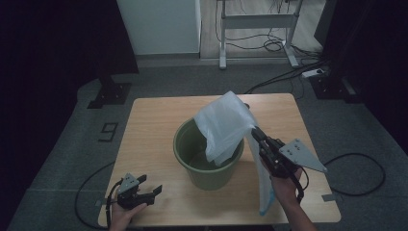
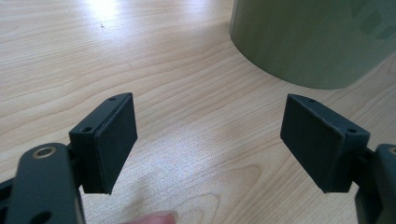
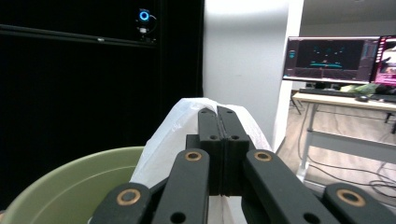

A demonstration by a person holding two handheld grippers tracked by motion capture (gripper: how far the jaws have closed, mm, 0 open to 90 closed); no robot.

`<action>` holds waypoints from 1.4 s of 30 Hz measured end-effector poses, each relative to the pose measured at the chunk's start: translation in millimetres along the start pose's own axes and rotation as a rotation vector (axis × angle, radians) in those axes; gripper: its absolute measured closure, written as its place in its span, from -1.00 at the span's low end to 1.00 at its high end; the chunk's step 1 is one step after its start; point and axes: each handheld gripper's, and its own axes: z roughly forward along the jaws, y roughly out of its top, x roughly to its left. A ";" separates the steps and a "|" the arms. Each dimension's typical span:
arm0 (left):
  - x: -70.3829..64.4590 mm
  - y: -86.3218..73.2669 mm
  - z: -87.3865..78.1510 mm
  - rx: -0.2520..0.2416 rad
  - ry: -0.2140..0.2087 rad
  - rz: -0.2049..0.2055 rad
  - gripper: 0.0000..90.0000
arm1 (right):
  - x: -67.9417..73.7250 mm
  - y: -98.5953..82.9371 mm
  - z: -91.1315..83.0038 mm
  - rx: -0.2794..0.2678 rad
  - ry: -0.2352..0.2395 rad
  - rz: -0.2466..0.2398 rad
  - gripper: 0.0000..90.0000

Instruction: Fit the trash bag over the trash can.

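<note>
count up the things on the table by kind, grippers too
green bucket: 1
white plastic bag, held over the bucket by the right gripper: 1
grippers, the left gripper being the other: 2
total: 4

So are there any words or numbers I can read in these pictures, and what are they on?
"9": a dark number on the grey floor, left of the wooden table.
Screens on the desk behind the right tool: glowing shapes, any writing too small and blurred to read.
Green bucket, white bag, left tool: no writing that I can see.
</note>
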 end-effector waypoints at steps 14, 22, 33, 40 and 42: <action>0.4 -0.1 0.1 0.004 -0.001 0.001 -0.59 | 0.8 -0.8 -17.9 -0.012 0.005 -0.002 0.97; 1.4 -0.7 -0.5 0.004 0.001 0.000 -0.59 | 20.9 -11.8 14.5 0.056 0.077 -0.023 0.97; 1.4 -1.5 0.5 0.008 -0.002 0.001 -0.58 | 37.7 -48.9 19.8 0.154 0.172 0.023 0.55; 1.1 -2.2 1.8 0.016 0.000 0.005 -0.58 | 42.2 -48.9 -16.7 0.141 0.061 0.022 -0.39; 0.6 -2.0 1.1 0.014 0.000 0.004 -0.58 | 43.1 -54.4 -27.0 0.143 0.031 0.022 -0.44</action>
